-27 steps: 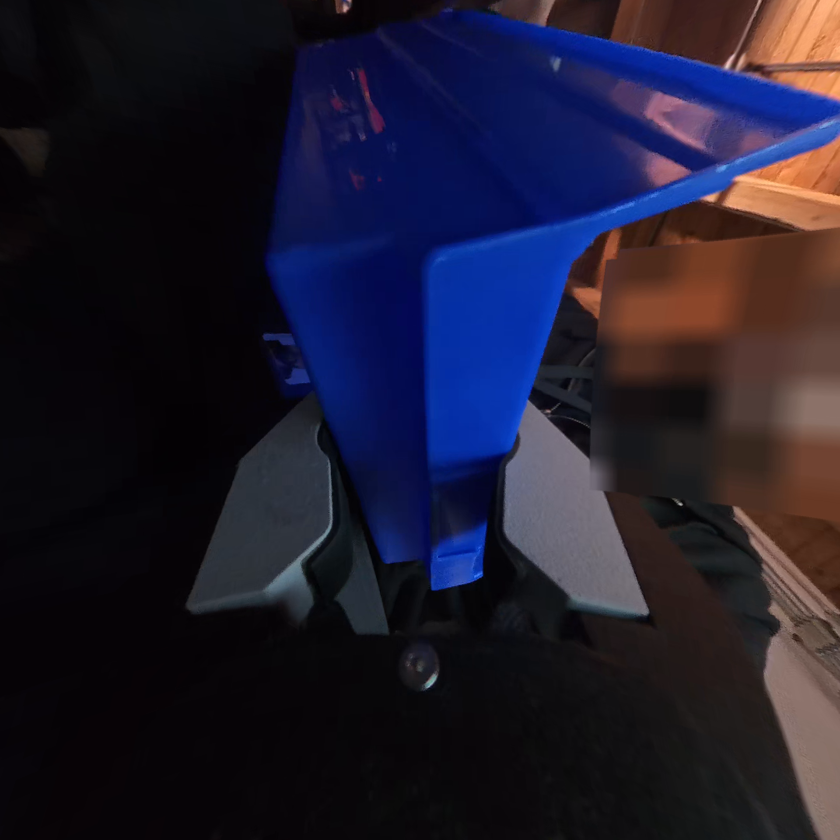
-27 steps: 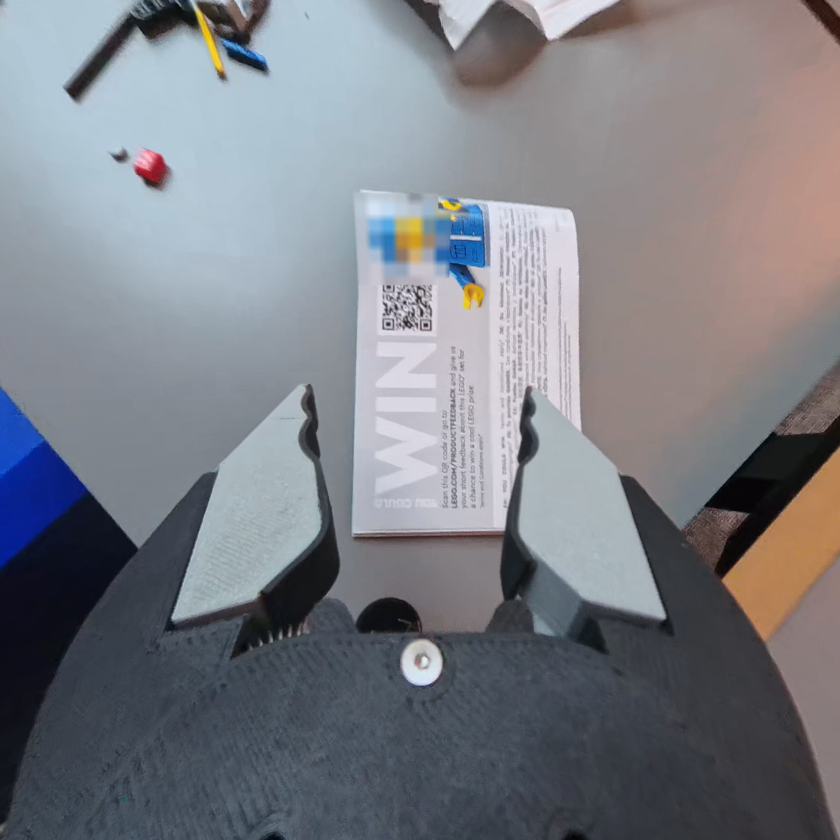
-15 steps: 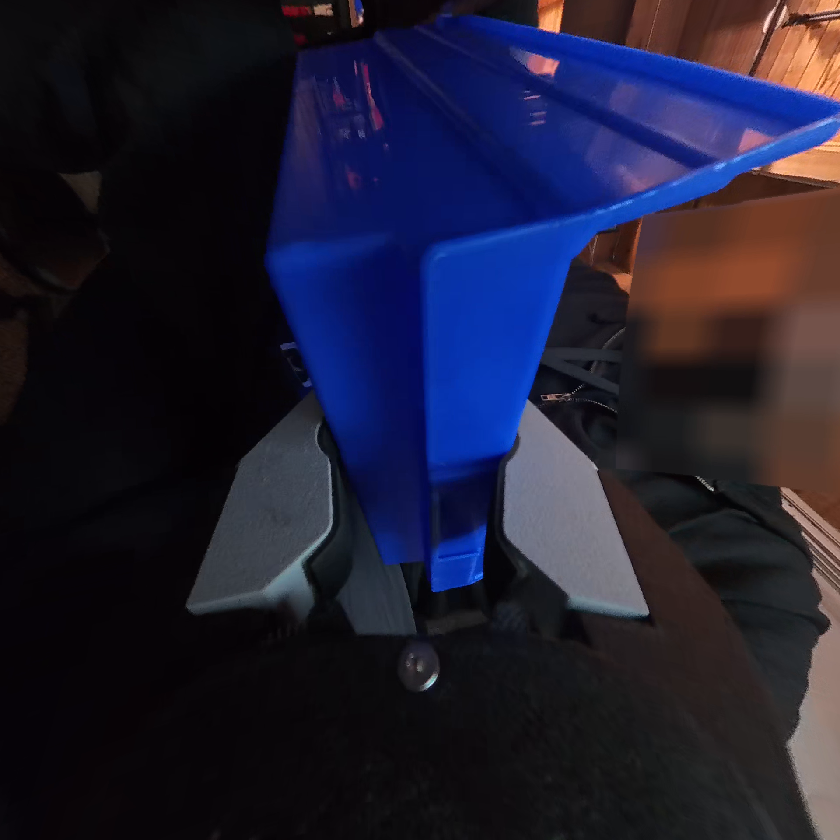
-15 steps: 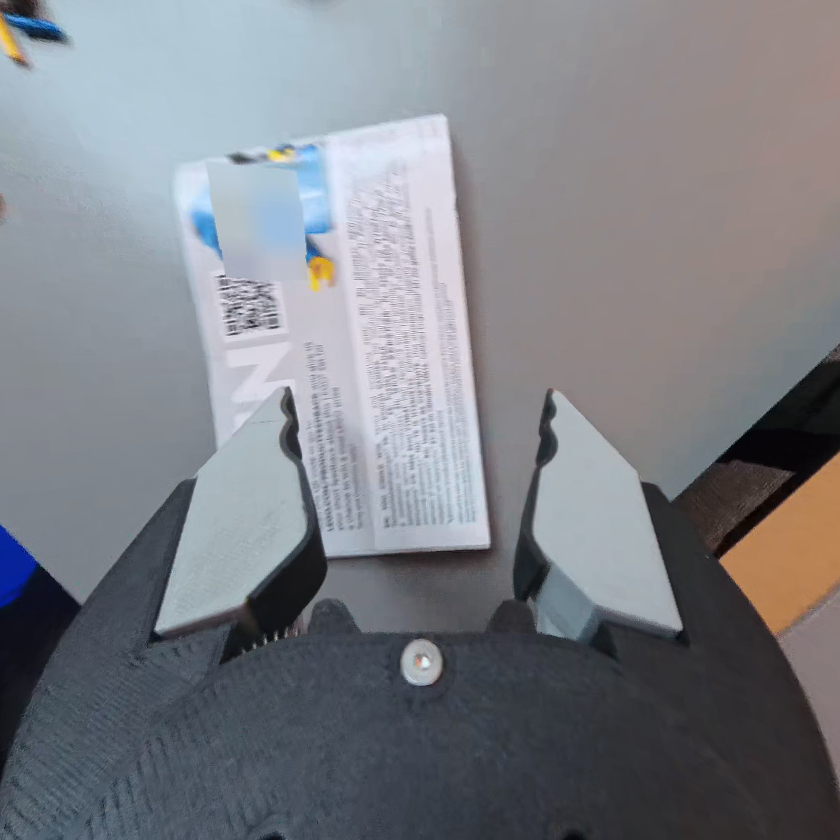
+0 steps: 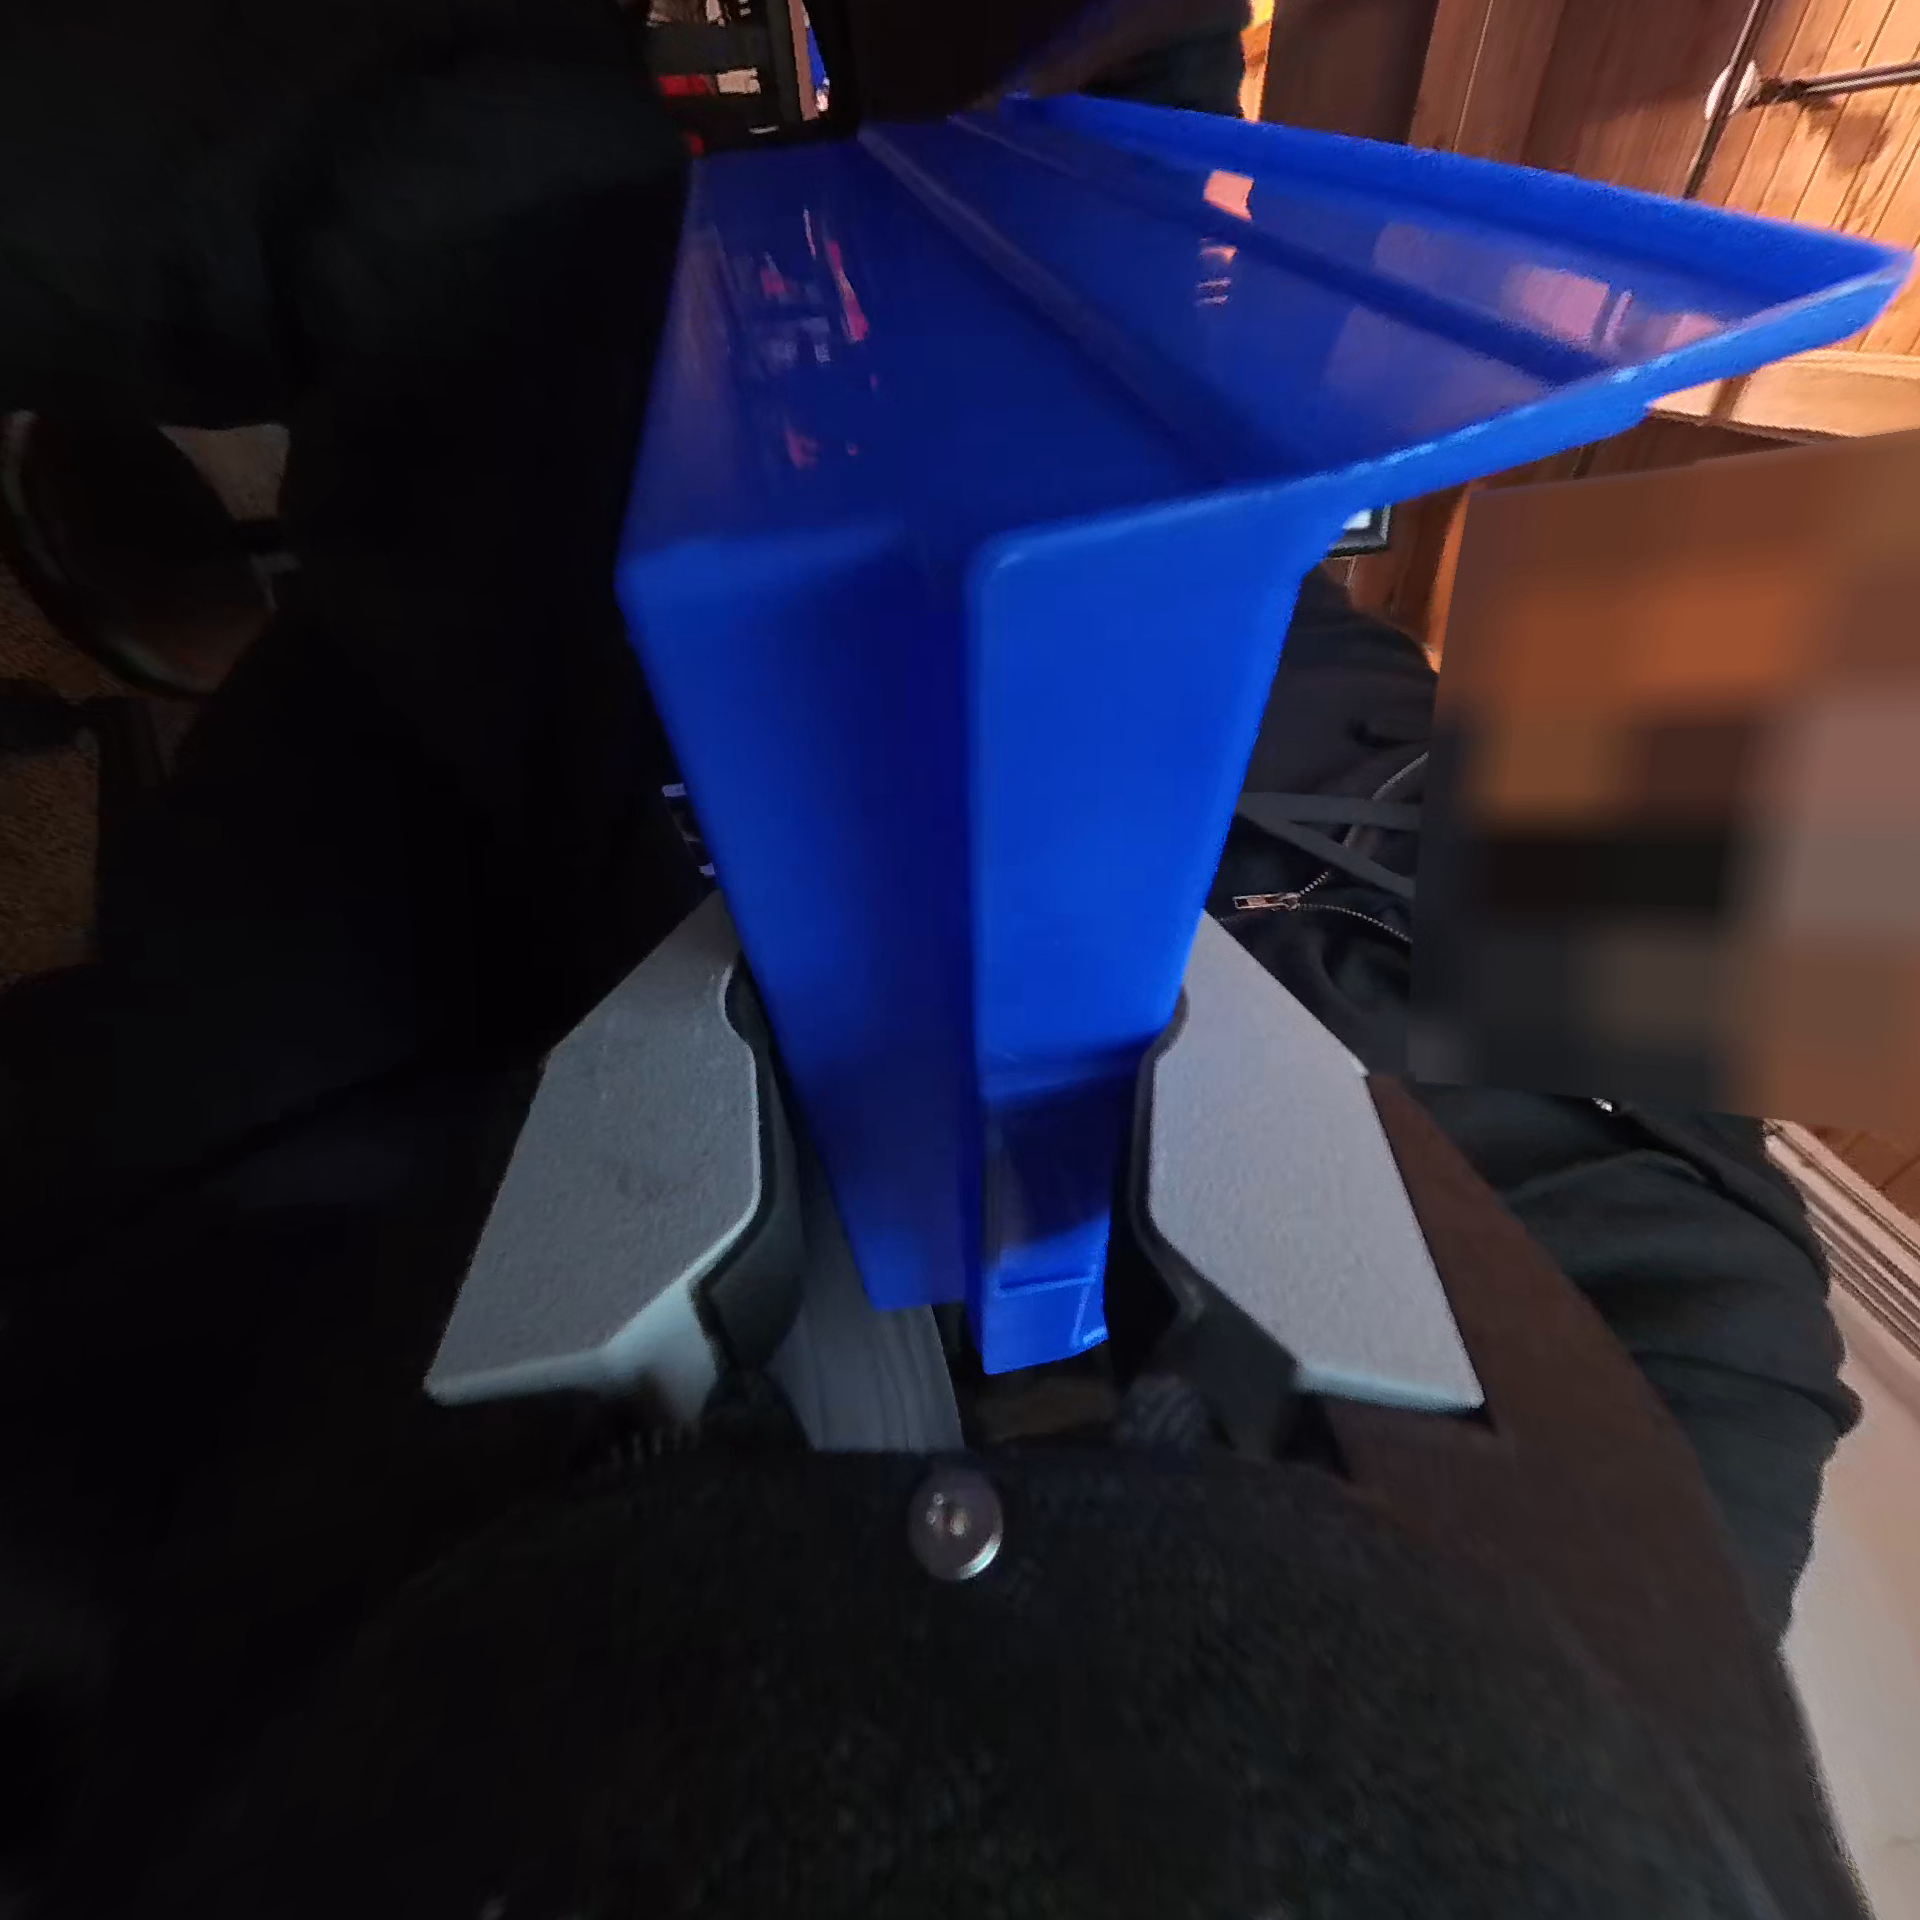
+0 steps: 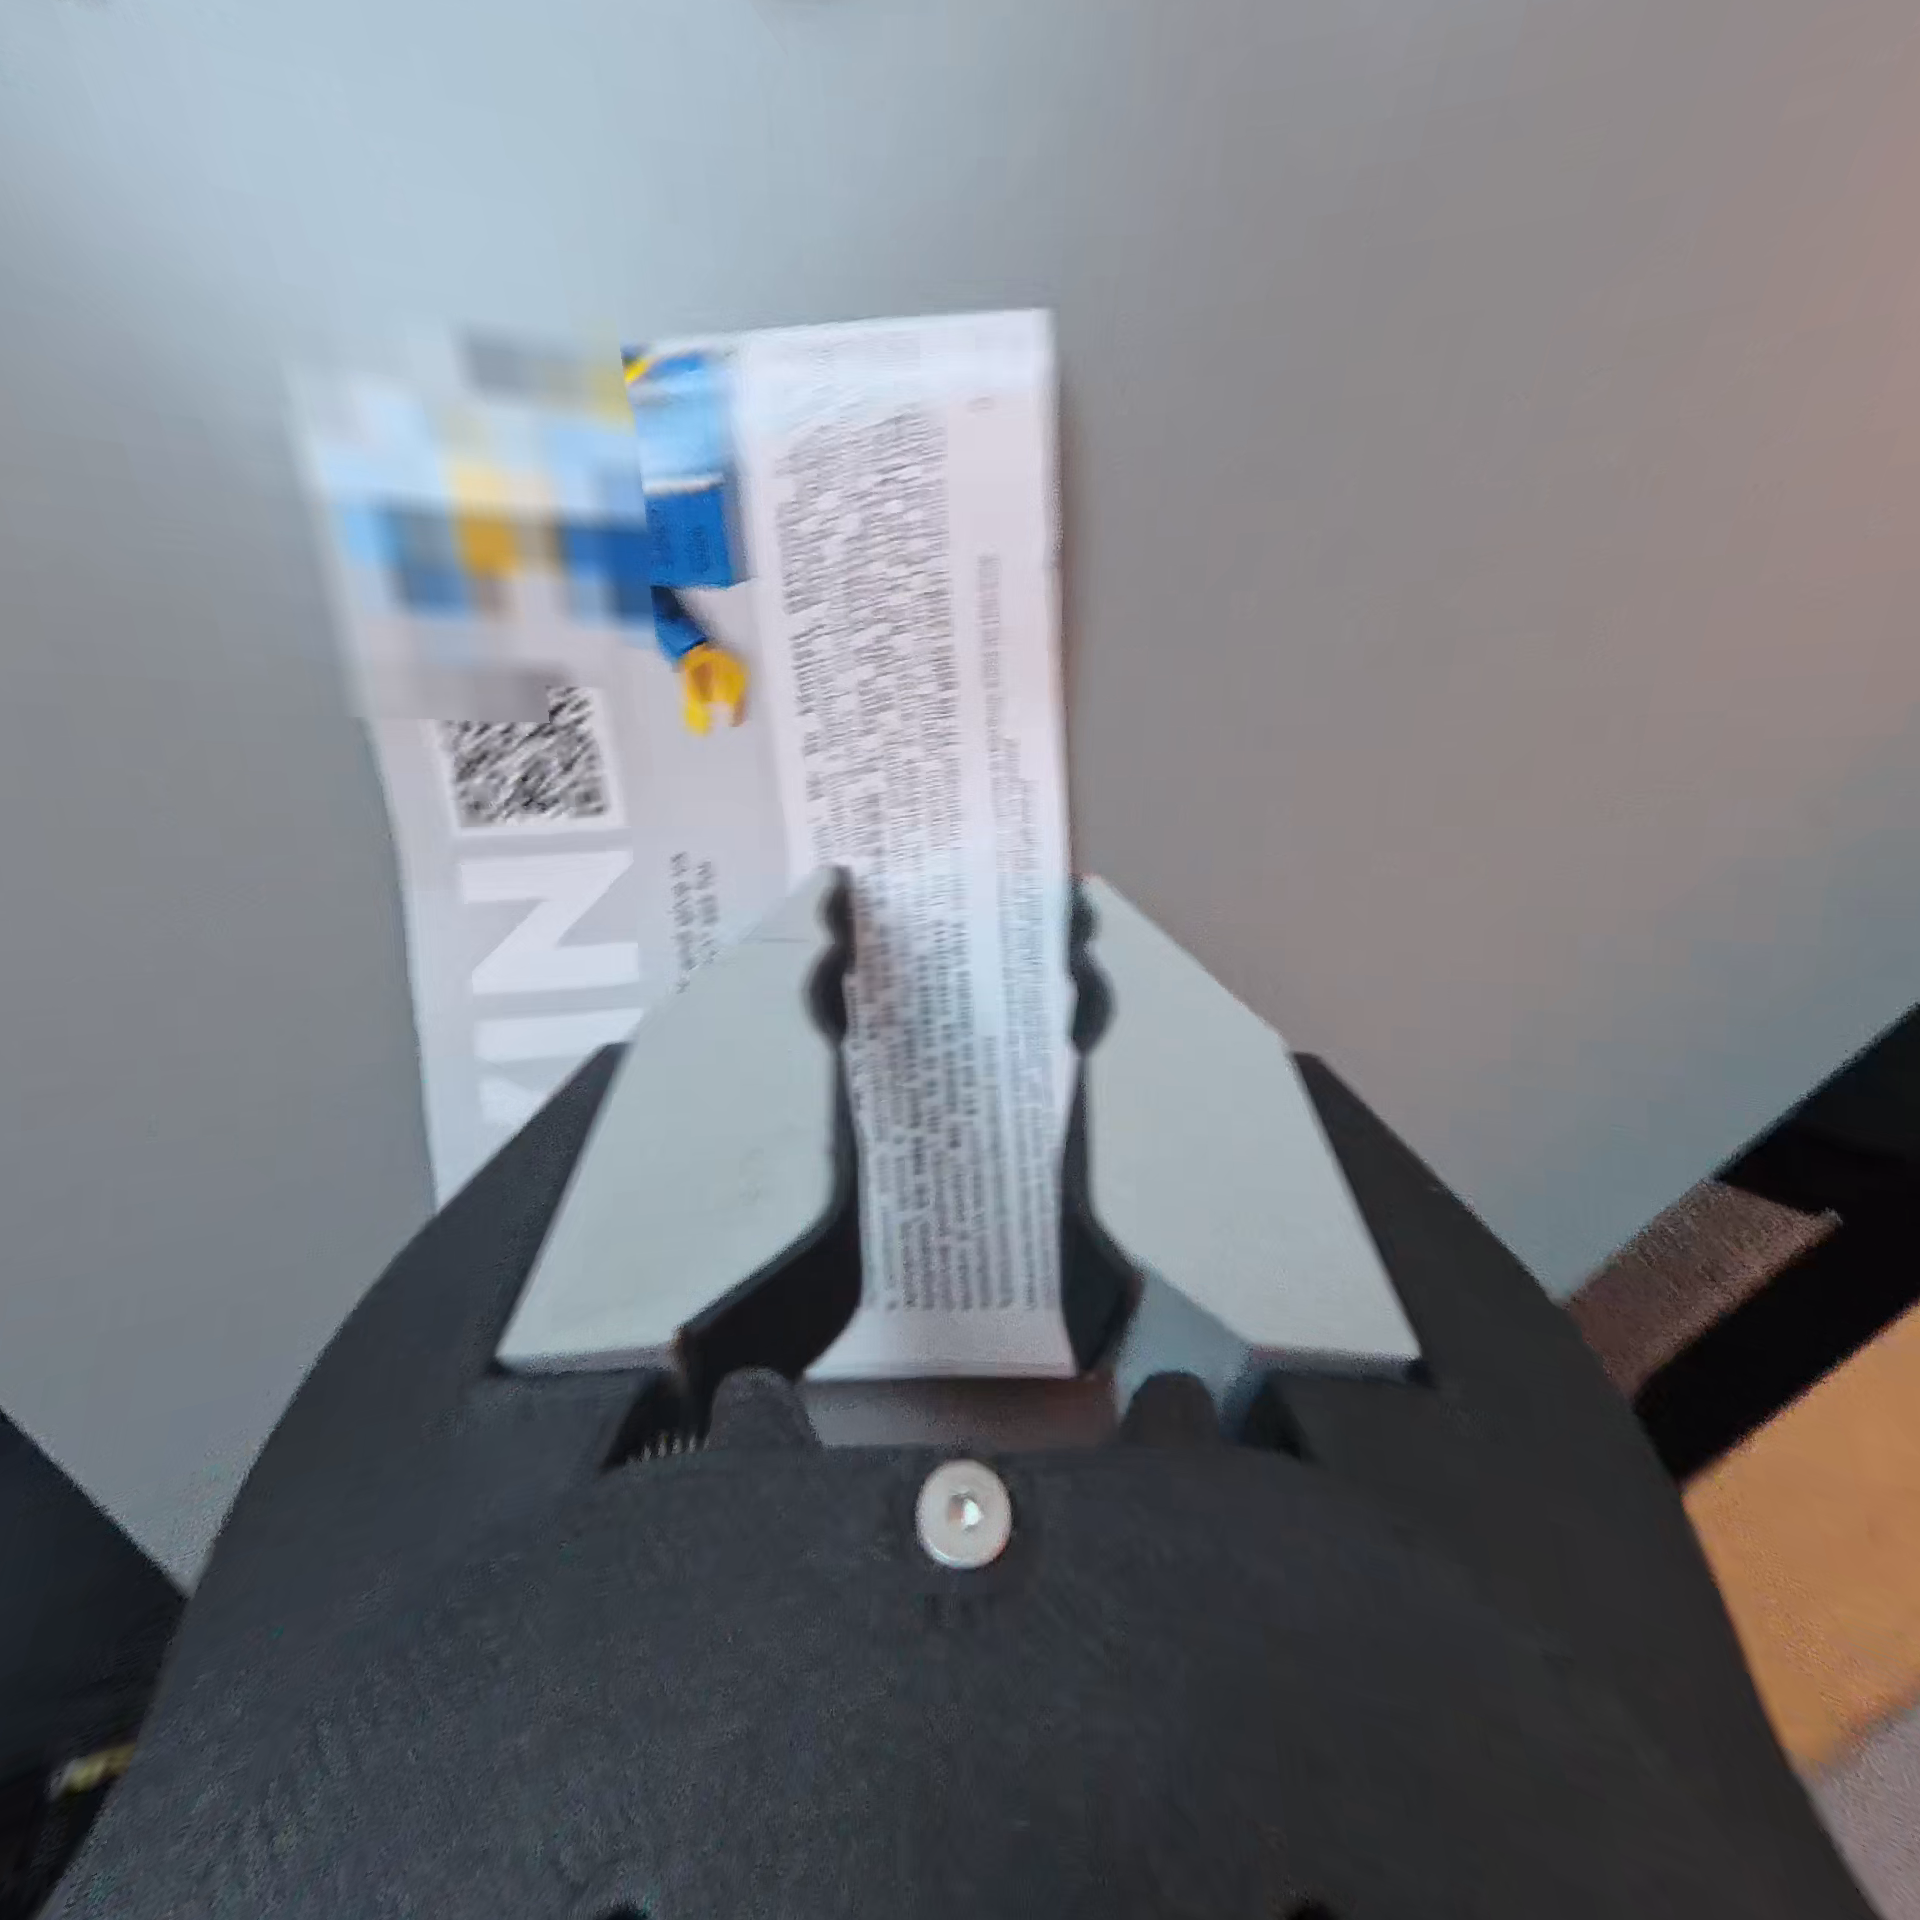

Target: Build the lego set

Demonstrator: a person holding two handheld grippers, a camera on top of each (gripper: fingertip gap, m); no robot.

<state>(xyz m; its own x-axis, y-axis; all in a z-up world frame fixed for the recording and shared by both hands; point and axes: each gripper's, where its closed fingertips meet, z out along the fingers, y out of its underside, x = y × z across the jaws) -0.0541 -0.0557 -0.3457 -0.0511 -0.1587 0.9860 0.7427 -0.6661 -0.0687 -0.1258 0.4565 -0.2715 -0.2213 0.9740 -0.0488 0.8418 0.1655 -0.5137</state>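
Your left gripper (image 5: 956, 1039) is clamped on a blue bin (image 5: 935, 623): both grey fingers (image 5: 644, 1174) press the sides of its narrow end, and the bin rises away from the camera, widening toward a flared rim at the upper right. Dark clothing fills the left of that view, a zipper (image 5: 1273, 900) shows just right of the bin, and wood panelling (image 5: 1558, 135) stands at the top right.

Your right gripper (image 6: 961, 904) hangs over a grey table (image 6: 1455, 520), its fingers (image 6: 717, 1143) narrowed but still apart. Between them shows the right-hand strip of the leaflet (image 6: 904, 623), which lies flat on the table; the left finger covers part of the sheet and the right finger sits along its right edge. The picture is blurred, so you cannot tell whether the fingers touch the paper. No loose bricks are in sight. Past the table's right edge lies a tan surface (image 6: 1818, 1558).
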